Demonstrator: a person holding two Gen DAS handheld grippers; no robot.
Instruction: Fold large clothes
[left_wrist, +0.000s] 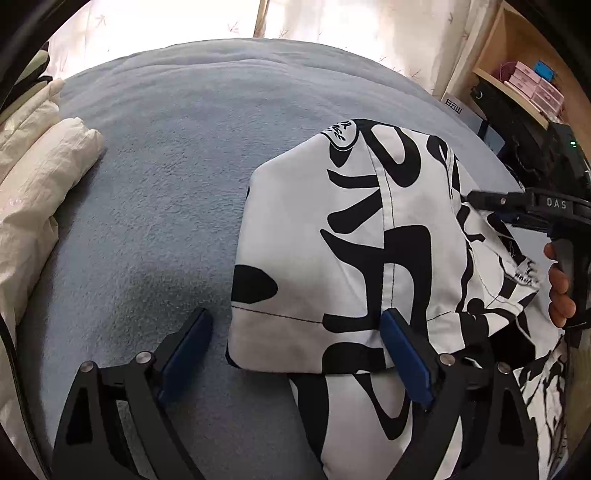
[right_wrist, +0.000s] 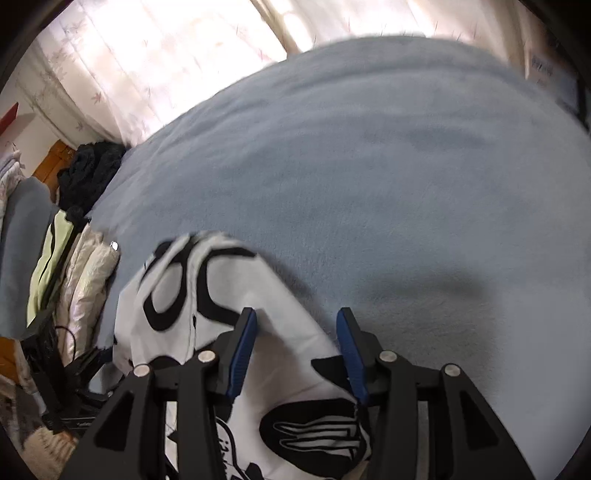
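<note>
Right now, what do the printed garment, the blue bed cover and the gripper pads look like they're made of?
Garment: thin woven cloth, probably cotton or polyester, matte, with crisp creases and stitched seams. Bed cover: fleece or plush, going by its soft fuzzy nap. Pads: blue, ribbed, likely rubber or soft plastic, on black, seemingly plastic fingers.

The folded garment lies on the blanket, with a rolled cloth at its left.

surface: bed, covered by grey-blue fleece blanket | lying on it: black-and-white printed garment; cream folded clothes at left edge
</note>
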